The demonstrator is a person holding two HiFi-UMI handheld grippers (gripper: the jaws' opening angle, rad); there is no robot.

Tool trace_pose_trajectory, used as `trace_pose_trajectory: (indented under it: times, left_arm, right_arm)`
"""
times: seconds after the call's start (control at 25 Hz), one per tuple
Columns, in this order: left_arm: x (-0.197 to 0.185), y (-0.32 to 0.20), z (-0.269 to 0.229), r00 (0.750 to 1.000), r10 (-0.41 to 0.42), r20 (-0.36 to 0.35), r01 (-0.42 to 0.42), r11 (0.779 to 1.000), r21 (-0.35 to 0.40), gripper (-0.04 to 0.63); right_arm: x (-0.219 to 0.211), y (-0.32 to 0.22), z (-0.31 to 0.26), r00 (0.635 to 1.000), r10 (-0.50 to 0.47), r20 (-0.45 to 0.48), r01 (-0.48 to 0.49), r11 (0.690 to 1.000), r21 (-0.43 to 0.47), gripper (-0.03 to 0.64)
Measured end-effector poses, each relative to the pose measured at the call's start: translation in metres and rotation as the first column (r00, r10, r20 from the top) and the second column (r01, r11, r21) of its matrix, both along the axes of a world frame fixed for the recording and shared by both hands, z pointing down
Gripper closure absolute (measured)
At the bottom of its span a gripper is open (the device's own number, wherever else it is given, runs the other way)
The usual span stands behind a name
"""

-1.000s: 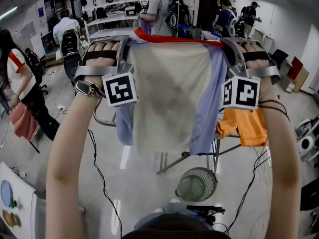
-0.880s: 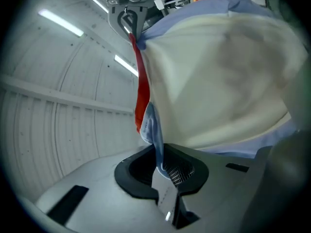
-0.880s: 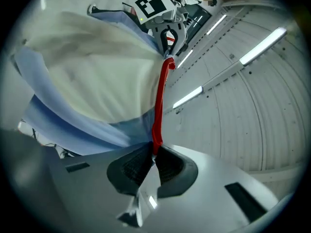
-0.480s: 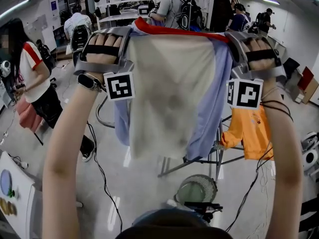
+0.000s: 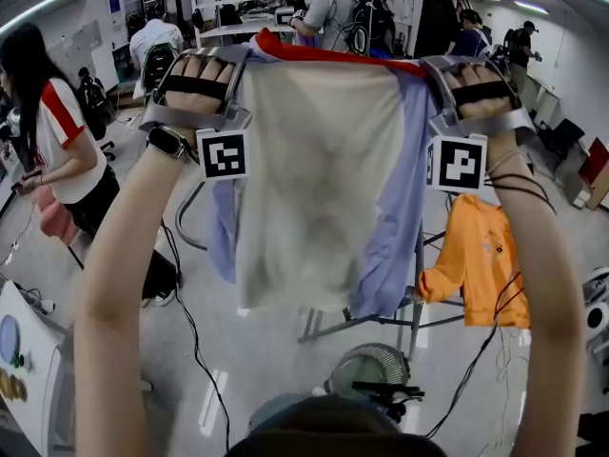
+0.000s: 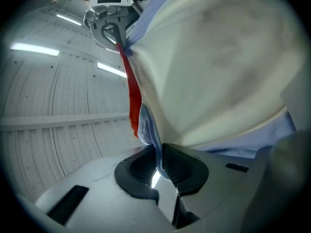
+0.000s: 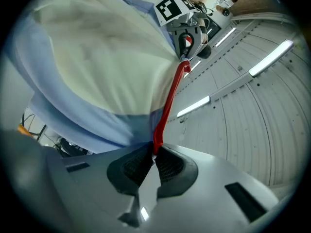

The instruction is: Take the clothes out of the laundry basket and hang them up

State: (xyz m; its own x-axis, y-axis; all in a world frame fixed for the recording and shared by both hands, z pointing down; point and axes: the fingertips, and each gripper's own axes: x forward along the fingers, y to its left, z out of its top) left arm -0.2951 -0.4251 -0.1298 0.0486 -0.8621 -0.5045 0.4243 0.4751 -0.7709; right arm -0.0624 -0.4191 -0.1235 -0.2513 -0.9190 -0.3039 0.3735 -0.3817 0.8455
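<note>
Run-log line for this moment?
left tongs: shut on red-trimmed blue-and-cream cloth garment | right tongs: shut on garment | garment: stretched between tongs

Garment (image 5: 324,179) between left claw (image 6: 160,166) and right claw (image 7: 151,164), rack (image 5: 416,293) behind

The left gripper (image 5: 249,53) and right gripper (image 5: 425,67) have lifted the spread garment (image 5: 324,179) slightly higher. More of the orange shirt (image 5: 481,260) behind it is uncovered, and the person (image 5: 57,150) at the left edge has come further into view.
</note>
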Motion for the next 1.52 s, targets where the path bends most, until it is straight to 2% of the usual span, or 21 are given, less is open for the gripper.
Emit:
trace_pose_trajectory:
  times: [0.08, 0.28, 0.44, 0.6, 0.8, 0.88, 0.96, 1.04, 1.28, 1.52]
  left_arm:
    - [0.004, -0.006, 0.006, 1.0, -0.001, -0.019, 0.001, 1.0, -0.018, 0.568]
    - [0.007, -0.025, 0.021, 1.0, -0.01, -0.015, 0.01, 0.999, -0.04, 0.569]
    - [-0.001, -0.048, 0.031, 1.0, -0.025, 0.01, 0.025, 0.999, -0.047, 0.569]
    - [0.012, -0.072, 0.037, 1.0, -0.018, 0.02, 0.02, 0.997, -0.069, 0.569]
    - [-0.038, -0.113, 0.067, 0.999, 0.006, 0.051, 0.001, 0.991, -0.132, 0.568]
    - [-0.028, -0.127, 0.091, 0.998, 0.009, 0.063, 0.001, 0.988, -0.156, 0.569]
    - [-0.001, -0.142, 0.115, 0.997, 0.008, 0.07, 0.005, 0.984, -0.18, 0.569]
    - [0.012, -0.159, 0.137, 0.998, 0.012, 0.067, 0.002, 0.977, -0.212, 0.569]
    - [0.018, -0.211, 0.192, 0.999, 0.032, 0.04, -0.019, 0.954, -0.3, 0.569]
    - [0.014, -0.254, 0.254, 0.998, 0.033, 0.045, -0.011, 0.908, -0.418, 0.568]
  right_arm:
    - [0.007, -0.008, 0.005, 1.0, 0.011, -0.001, -0.011, 1.0, -0.015, 0.604]
    - [0.008, -0.032, 0.018, 1.0, 0.0, -0.002, 0.0, 0.999, -0.043, 0.604]
    - [-0.001, -0.058, 0.029, 1.0, 0.007, -0.004, -0.007, 0.998, -0.059, 0.604]
    - [0.011, -0.081, 0.032, 1.0, 0.004, -0.013, -0.005, 0.998, -0.069, 0.606]
    - [-0.041, -0.121, 0.053, 0.999, 0.021, -0.042, -0.025, 0.995, -0.095, 0.604]
    - [-0.032, -0.134, 0.074, 0.999, 0.023, -0.038, -0.027, 0.993, -0.117, 0.604]
    - [-0.004, -0.149, 0.097, 1.0, 0.022, -0.02, -0.025, 0.987, -0.157, 0.604]
    - [0.01, -0.163, 0.117, 1.0, 0.022, -0.016, -0.024, 0.982, -0.187, 0.604]
    - [0.014, -0.212, 0.172, 0.998, 0.048, -0.046, -0.058, 0.961, -0.272, 0.606]
    - [0.006, -0.249, 0.232, 0.998, 0.055, -0.016, -0.057, 0.919, -0.389, 0.604]
